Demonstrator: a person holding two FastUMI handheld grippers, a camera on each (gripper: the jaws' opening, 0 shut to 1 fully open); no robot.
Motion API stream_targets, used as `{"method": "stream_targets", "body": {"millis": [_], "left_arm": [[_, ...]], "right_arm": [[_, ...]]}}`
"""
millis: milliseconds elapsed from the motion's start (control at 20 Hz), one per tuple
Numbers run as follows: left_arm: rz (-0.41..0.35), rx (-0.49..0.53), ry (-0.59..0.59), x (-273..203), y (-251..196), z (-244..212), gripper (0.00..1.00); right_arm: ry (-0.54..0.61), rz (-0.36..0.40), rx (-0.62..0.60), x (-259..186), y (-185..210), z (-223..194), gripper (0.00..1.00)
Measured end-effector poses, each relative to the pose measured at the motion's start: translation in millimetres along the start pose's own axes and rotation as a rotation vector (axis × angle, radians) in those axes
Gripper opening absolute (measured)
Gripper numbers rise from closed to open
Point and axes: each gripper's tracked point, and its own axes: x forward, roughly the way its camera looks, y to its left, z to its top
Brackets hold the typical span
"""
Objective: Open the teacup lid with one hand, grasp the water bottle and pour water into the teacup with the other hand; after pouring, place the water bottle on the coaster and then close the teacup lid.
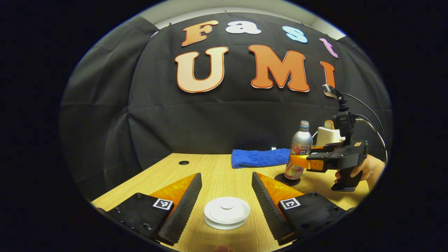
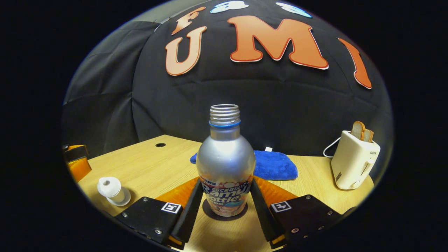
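The white teacup [image 1: 226,213], its lid [image 1: 227,206] on, stands on the wooden table [image 1: 217,168] between the fingers of my left gripper [image 1: 226,175], which is open and touches neither side. The silver water bottle [image 2: 225,164], uncapped, stands upright on a dark round coaster [image 2: 210,213]. My right gripper [image 2: 226,182] is shut on its lower body, both fingers against the label. From the left gripper view the bottle [image 1: 300,150] is at the right, with the right gripper [image 1: 297,161] around it and a hand [image 1: 367,169] on the handle. The teacup [image 2: 112,190] appears at the left of the right gripper view.
A folded blue cloth [image 1: 259,157] lies at the back of the table. A white toaster [image 2: 353,159] with bread slices stands at the back right, its cord behind it. A cable hole [image 1: 183,162] sits at the far left. Part of the left gripper [image 2: 75,159] shows beyond the teacup.
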Motion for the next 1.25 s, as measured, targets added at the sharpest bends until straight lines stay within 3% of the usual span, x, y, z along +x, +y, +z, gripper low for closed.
{"method": "stream_targets", "body": {"millis": [200,300,350,650,700,750,950,1250], "left_arm": [[0.021,-0.015,0.005,-3,8,-1,0.91],[0.027,-0.015,0.008,-4,10,-1,1.0],[0.028,-0.016,0.007,-5,10,-1,0.95],[0.03,-0.036,0.006,-7,7,-2,0.95],[0.031,-0.038,0.007,-7,7,-2,0.91],[0.033,-0.039,0.008,-7,7,-2,0.95],[0.037,-0.044,-0.015,-13,2,12,0.95],[0.037,-0.041,-0.041,-23,-12,31,0.95]], "right_arm": [[0.021,-0.006,0.02,19,-3,-10,0.78],[0.044,-0.008,0.036,26,-3,-20,0.78],[0.034,-0.01,0.041,29,-4,-17,0.78],[0.059,-0.037,0.065,28,-8,-13,0.8],[0.061,-0.042,0.072,24,-8,-11,0.8],[0.061,-0.036,0.071,20,-7,-7,0.78],[0.035,-0.029,0.038,-7,-4,14,0.9],[-0.077,-0.021,-0.007,-82,-6,50,0.93]]}}
